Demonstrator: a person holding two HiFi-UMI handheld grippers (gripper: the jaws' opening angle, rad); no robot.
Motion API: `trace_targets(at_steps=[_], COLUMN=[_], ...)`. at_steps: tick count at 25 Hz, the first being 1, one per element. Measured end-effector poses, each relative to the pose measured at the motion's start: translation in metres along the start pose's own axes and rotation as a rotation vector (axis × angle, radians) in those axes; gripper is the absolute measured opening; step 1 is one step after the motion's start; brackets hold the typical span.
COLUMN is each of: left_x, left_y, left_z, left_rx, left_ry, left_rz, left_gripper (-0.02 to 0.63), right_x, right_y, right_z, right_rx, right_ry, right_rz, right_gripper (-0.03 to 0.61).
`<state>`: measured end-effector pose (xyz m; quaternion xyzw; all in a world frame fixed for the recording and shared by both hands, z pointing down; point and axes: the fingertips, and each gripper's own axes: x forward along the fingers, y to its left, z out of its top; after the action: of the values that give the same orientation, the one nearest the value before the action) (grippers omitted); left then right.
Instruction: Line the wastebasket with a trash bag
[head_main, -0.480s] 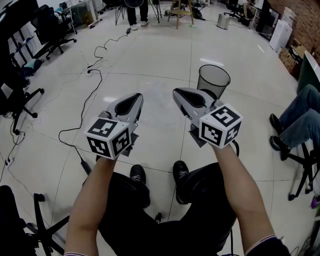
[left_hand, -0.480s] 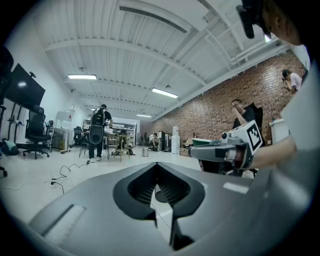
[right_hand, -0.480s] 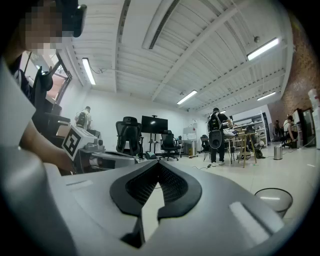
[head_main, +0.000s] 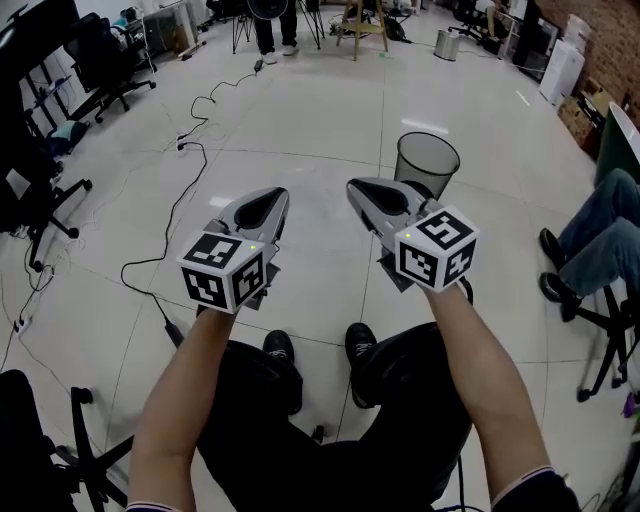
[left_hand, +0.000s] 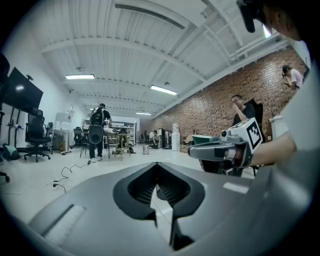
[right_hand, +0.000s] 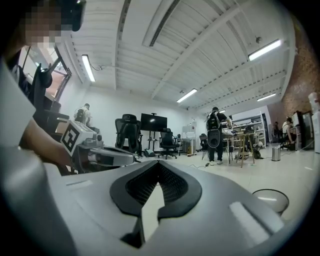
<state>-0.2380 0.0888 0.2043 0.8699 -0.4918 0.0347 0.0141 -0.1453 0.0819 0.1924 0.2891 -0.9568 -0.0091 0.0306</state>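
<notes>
A black mesh wastebasket (head_main: 427, 165) stands upright on the pale tiled floor, just beyond my right gripper; its rim (right_hand: 270, 199) shows low in the right gripper view. No trash bag appears in any view. My left gripper (head_main: 268, 200) and right gripper (head_main: 362, 190) are held level side by side above my knees, both shut with nothing between the jaws. In the left gripper view the left gripper (left_hand: 157, 169) is closed and the right gripper (left_hand: 220, 150) shows beside it. In the right gripper view the right gripper (right_hand: 159, 167) is closed, with the left gripper (right_hand: 102, 156) at its left.
Black cables (head_main: 190, 150) trail over the floor at the left. Office chairs (head_main: 100, 60) stand at the far left. A seated person's legs (head_main: 600, 240) are at the right, a chair base (head_main: 90, 450) at the lower left, a wooden stool (head_main: 360, 25) far back.
</notes>
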Motion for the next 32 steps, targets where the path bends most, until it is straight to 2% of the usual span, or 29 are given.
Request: trace_targets(at_steps=[4, 11, 20, 24, 29, 32], left_x=[0.008, 0.02, 0.042, 0.053, 0.07, 0.079], left_y=[-0.004, 0.006, 0.032, 0.053, 0.082, 0.102], left_z=[0.014, 0.017, 0.019, -0.001, -0.05, -0.079], left_rx=[0.001, 0.009, 0.033, 0.024, 0.046, 0.051], left_ry=[-0.013, 0.004, 0.019, 0.066, 0.201, 0.265], left_rz=[-0.006, -0.011, -0.005, 0.009, 0.023, 0.021], left_gripper=[0.011, 0.011, 0.011, 0.011, 0.011, 0.011], right_x=[0.005, 0.019, 0.047, 0.066, 0.093, 0.11], right_y=[-0.004, -0.01, -0.026, -0.042, -0.074, -0.089], right_z=[0.013, 0.024, 0.013, -0.006, -0.05, -0.078], right_rx=[-0.011, -0.049, -0.074, -0.073, -0.036, 0.024], right_ry=[-0.011, -0.008, 0.042, 0.076, 0.152, 0.183], right_rz=[0.006, 0.038, 0.088, 0.118, 0.102, 0.099], right_gripper=[0.002, 0.002, 0.002, 0.002, 0.002, 0.002])
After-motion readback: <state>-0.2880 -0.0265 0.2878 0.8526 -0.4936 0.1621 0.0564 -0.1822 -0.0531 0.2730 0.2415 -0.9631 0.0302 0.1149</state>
